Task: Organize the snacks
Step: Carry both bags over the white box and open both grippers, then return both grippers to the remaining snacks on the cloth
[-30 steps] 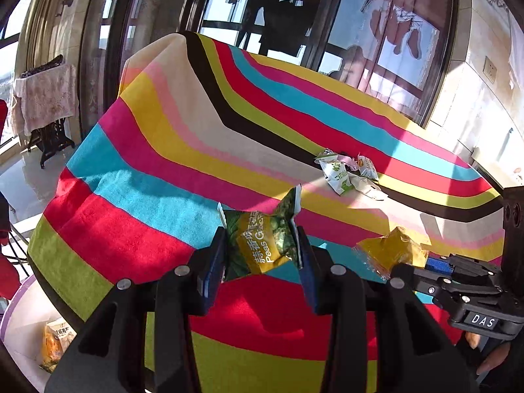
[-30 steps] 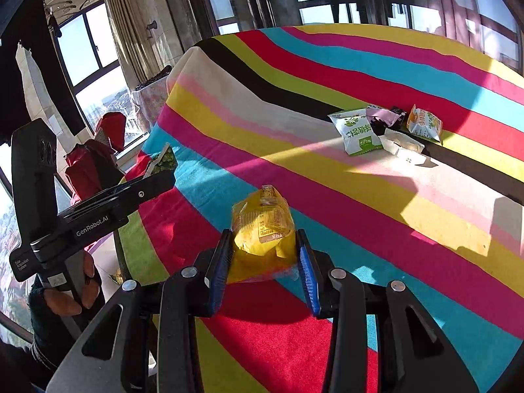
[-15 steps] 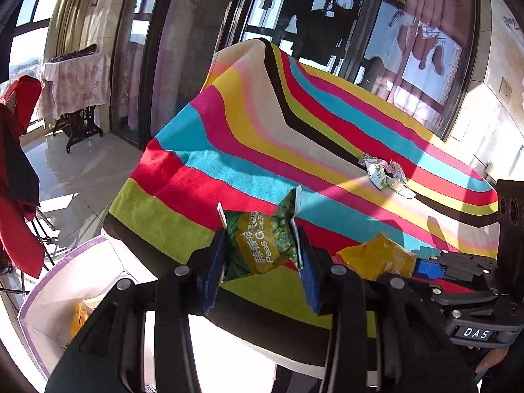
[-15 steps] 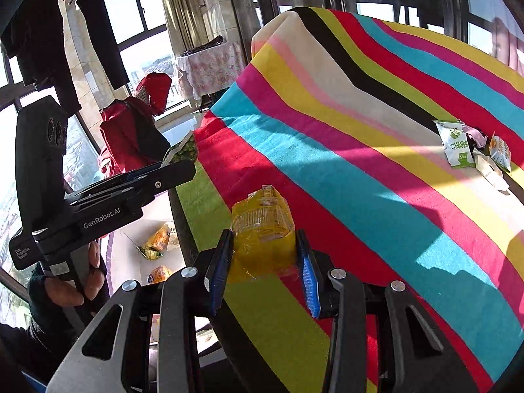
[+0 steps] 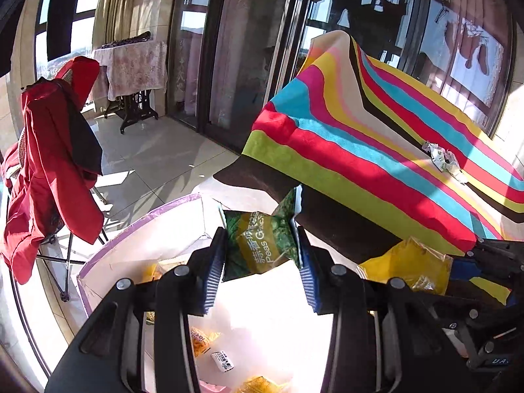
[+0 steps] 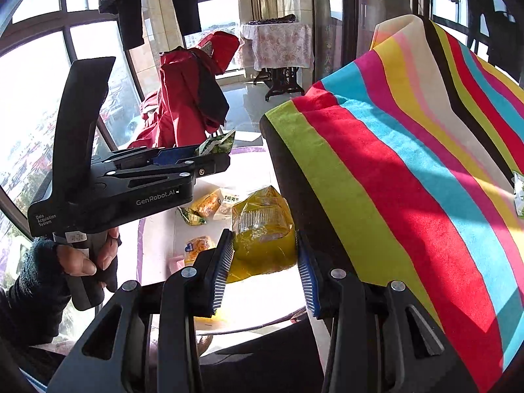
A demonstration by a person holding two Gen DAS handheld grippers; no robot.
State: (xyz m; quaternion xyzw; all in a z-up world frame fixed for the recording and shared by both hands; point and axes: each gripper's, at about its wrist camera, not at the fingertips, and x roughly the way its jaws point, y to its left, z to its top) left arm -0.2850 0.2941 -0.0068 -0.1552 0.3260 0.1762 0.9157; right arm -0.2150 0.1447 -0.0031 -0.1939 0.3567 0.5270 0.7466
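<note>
My left gripper (image 5: pixel 262 255) is shut on a green pea snack packet (image 5: pixel 262 240) and holds it above a white box with a purple rim (image 5: pixel 137 226) beside the table. My right gripper (image 6: pixel 265 255) is shut on a yellow snack packet (image 6: pixel 262 229), also over the box (image 6: pixel 154 229). The yellow packet shows at the right of the left wrist view (image 5: pixel 406 265). The left gripper and its green packet (image 6: pixel 217 142) show in the right wrist view. Several snack packets (image 6: pixel 204 206) lie in the box.
The table with a striped cloth (image 5: pixel 376 150) stands to the right, and a few snack packets (image 5: pixel 443 160) lie on it. A chair draped with red clothing (image 5: pixel 52 163) stands left of the box. A small cloth-covered table (image 5: pixel 131 65) stands by the windows.
Both grippers have swung left off the striped table with their packets and now hang over the white box. The table has slid to the right of both views.
</note>
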